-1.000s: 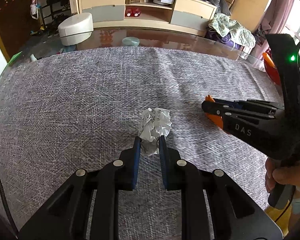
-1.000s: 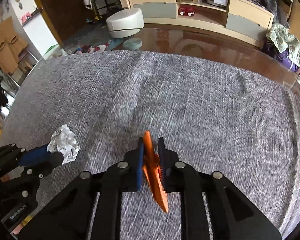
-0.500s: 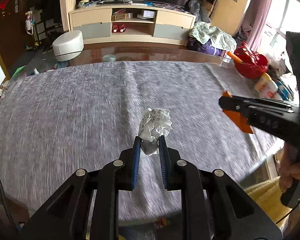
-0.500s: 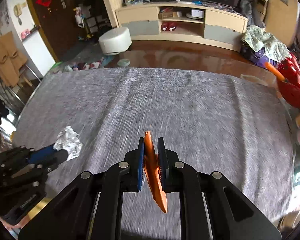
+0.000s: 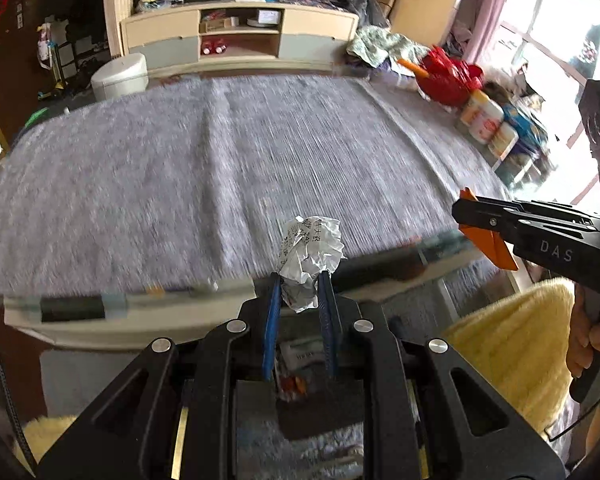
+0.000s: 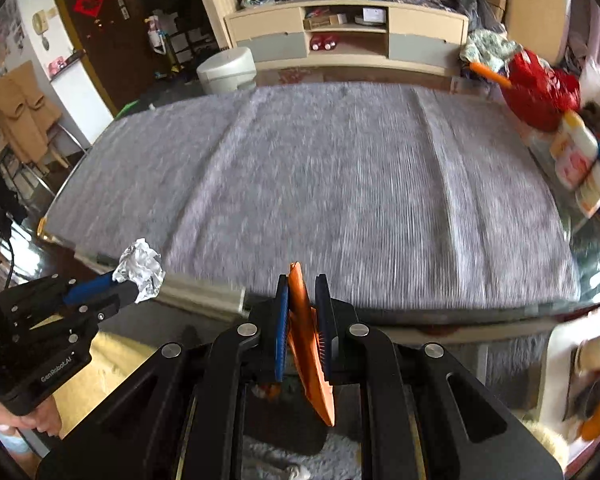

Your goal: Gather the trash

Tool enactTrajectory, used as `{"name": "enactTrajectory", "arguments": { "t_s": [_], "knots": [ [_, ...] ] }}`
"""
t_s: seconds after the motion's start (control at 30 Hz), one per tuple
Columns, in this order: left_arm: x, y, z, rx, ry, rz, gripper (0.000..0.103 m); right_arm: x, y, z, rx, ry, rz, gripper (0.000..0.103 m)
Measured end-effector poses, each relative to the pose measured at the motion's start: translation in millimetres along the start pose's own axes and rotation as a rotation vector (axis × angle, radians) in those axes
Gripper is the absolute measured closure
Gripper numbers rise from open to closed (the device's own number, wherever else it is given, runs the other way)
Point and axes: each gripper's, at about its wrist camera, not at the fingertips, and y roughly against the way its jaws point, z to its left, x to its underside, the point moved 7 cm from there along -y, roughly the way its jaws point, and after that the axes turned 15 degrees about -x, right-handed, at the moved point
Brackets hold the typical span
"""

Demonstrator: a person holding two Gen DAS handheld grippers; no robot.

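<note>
My left gripper (image 5: 299,280) is shut on a crumpled white paper ball (image 5: 310,250) and holds it in the air just past the table's near edge. It also shows in the right wrist view (image 6: 140,266) at the lower left. My right gripper (image 6: 303,284) is shut on an orange wrapper (image 6: 310,344), also held off the table's near edge. The wrapper shows in the left wrist view (image 5: 488,240) at the right. Below both grippers sits a dark bin (image 5: 320,412) with some trash inside.
The table with its grey cloth (image 5: 220,168) lies ahead. A red bag (image 5: 448,76) and bottles (image 5: 484,120) stand at its right end. A yellow fluffy cushion (image 5: 512,344) is at the lower right. A cabinet (image 5: 240,40) stands at the back.
Both grippers have pulled back from over the cloth to beyond the table's near edge and risen, each still holding its piece. The bin has come into view below.
</note>
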Motion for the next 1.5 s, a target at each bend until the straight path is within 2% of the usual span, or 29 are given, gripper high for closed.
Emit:
{"name": "enactTrajectory", "arguments": {
  "t_s": [0.17, 0.43, 0.53, 0.87, 1.1, 1.2, 1.27, 1.3, 1.37, 1.47, 1.5],
  "knots": [
    [43, -12, -19, 0.041, -0.021, 0.057, 0.086, 45, -15, -2, -0.018, -0.017, 0.039, 0.089],
    [92, -45, -33, 0.044, -0.048, 0.145, 0.086, 97, -53, -17, -0.061, -0.115, 0.085, 0.088],
    [104, -59, -37, 0.054, -0.057, 0.169, 0.086, 107, -67, -20, -0.102, -0.153, 0.085, 0.088],
    [127, -101, -50, 0.085, -0.062, 0.271, 0.086, 124, -110, -28, -0.071, -0.174, 0.176, 0.086],
    [128, -115, -52, 0.096, -0.068, 0.302, 0.084, 122, -124, -34, -0.063, -0.184, 0.207, 0.084],
    [129, -120, -51, 0.093, -0.061, 0.316, 0.082, 121, -128, -33, -0.056, -0.183, 0.215, 0.076],
    [129, -122, -49, 0.089, -0.057, 0.323, 0.08, 120, -129, -35, -0.05, -0.185, 0.214, 0.067],
    [129, -122, -48, 0.079, -0.055, 0.326, 0.075, 119, -128, -36, -0.041, -0.183, 0.211, 0.065],
    [128, -122, -45, 0.069, -0.054, 0.321, 0.069, 115, -125, -38, -0.027, -0.177, 0.2, 0.051],
    [122, -117, -39, 0.051, -0.049, 0.303, 0.058, 108, -115, -42, -0.012, -0.173, 0.174, 0.036],
    [119, -114, -36, 0.038, -0.05, 0.291, 0.05, 106, -111, -42, -0.006, -0.17, 0.163, 0.033]
  ]
}}
